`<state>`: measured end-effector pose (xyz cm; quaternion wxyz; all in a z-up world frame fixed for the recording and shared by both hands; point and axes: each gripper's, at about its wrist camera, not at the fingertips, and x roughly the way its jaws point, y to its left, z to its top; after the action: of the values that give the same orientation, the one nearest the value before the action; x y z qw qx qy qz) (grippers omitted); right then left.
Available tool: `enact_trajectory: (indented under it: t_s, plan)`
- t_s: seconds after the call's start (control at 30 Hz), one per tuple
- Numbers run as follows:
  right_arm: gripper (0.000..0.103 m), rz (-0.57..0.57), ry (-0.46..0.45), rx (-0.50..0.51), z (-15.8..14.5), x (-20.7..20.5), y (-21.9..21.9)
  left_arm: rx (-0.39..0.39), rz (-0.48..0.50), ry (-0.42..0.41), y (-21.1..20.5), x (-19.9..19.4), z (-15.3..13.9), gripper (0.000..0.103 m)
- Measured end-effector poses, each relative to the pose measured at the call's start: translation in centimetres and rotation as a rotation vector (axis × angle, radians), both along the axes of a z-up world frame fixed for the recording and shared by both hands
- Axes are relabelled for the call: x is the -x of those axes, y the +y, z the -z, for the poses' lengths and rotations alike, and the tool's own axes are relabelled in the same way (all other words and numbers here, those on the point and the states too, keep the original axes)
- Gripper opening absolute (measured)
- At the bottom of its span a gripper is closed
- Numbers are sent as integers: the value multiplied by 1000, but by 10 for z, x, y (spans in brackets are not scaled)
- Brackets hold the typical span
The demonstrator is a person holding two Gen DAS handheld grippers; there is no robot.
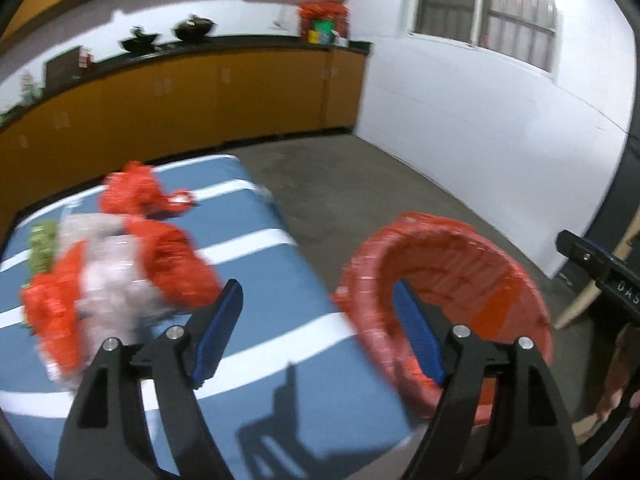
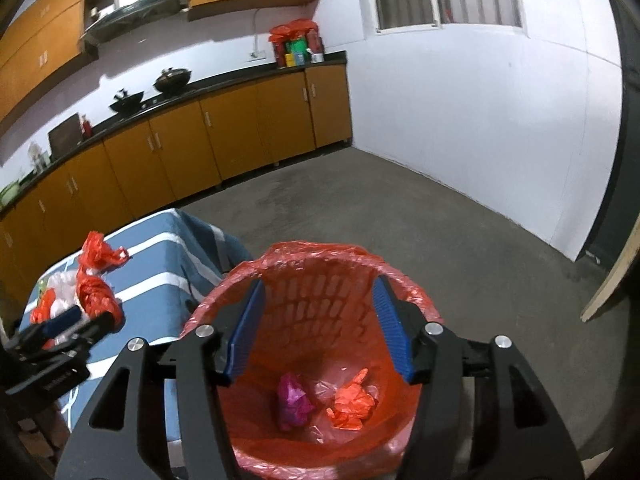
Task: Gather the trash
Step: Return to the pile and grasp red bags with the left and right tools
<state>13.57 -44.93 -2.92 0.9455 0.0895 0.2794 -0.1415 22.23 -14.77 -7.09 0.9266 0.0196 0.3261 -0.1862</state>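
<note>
A red-lined waste basket [image 2: 320, 280] stands on the floor beside a blue-and-white striped table [image 1: 260, 272]; it also shows in the left wrist view [image 1: 452, 256]. Inside lie a pink crumpled bag [image 2: 294, 400] and an orange crumpled bag [image 2: 352, 402]. On the table lie red plastic bags [image 1: 172, 256], a clear plastic bag [image 1: 108, 276] and a green wrapper [image 1: 42, 246]; the red bags also show in the right wrist view [image 2: 96, 288]. My left gripper [image 1: 320, 304] is open and empty over the table's right edge. My right gripper [image 2: 320, 304] is open and empty above the basket.
Orange kitchen cabinets [image 2: 224, 140] with a dark counter run along the back wall, with woks [image 2: 172, 78] and a red bag of items [image 2: 296, 42] on top. A white wall [image 2: 480, 128] stands right. A wooden board [image 2: 612, 280] leans at far right.
</note>
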Motion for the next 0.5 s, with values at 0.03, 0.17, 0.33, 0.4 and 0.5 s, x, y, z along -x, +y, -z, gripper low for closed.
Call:
enact_trajectory:
  t_s: [0.03, 0.17, 0.33, 0.4, 0.5]
  plan:
    - [57, -17, 1, 9, 0, -2, 7, -4, -17, -9, 7, 2, -1, 77]
    - [57, -83, 3, 30, -2, -13, 32, -31, -125, -56, 51, 12, -6, 79]
    - [57, -180, 6, 36, -2, -32, 72, -45, -264, -84, 109, 18, -6, 80]
    - [57, -222, 8, 42, -1, -40, 89, -44, -314, -86, 130, 20, -6, 81]
    - [57, -305, 17, 49, 3, -61, 124, -43, -385, -87, 161, 20, -4, 81]
